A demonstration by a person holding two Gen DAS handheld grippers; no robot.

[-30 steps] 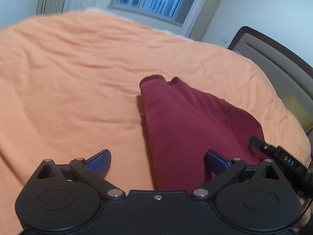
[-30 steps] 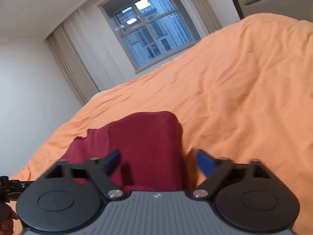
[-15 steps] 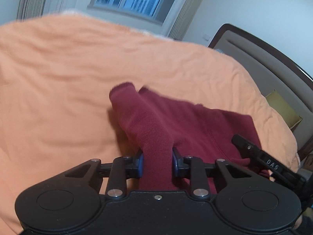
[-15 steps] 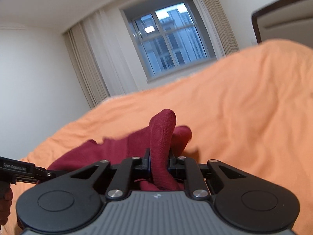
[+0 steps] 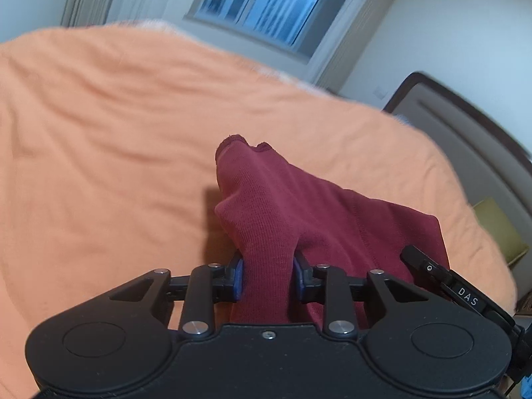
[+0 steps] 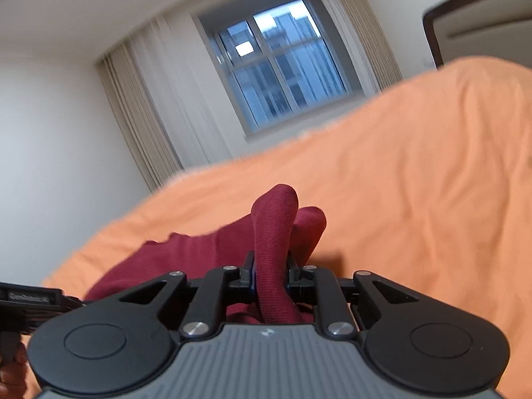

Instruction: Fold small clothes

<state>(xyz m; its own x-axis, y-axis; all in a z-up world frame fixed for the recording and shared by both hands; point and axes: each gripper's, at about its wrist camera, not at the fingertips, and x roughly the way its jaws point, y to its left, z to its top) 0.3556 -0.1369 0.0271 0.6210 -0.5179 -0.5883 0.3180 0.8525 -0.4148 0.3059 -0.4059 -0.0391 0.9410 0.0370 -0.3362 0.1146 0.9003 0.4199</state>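
Pinching a bunched ridge of the maroon knit garment between the blue pads of the left gripper, jaws drawn nearly together with only the thickness of cloth between them, likely so the near edge can be carried as one piece. Clamping likewise in the right gripper, jaws closed tight on a narrower fold of the same garment, rising as a hump straight ahead of the fingertips. Gripping two separate points along the near edge, apparently to keep that edge taut and level for a fold away from the holder. Showing the right tool's black body just right of the left gripper, and the left tool far left of the right one, with a bit of hand below it.

Trailing forward from both grips, draping down onto the orange bedspread, far hem lying ahead of the left fingertips and slightly curled. Judging the fold as just begun, nothing yet laid over.

Standing further off: a dark-framed headboard ahead-right, an olive pillow beside it, a curtained window beyond.
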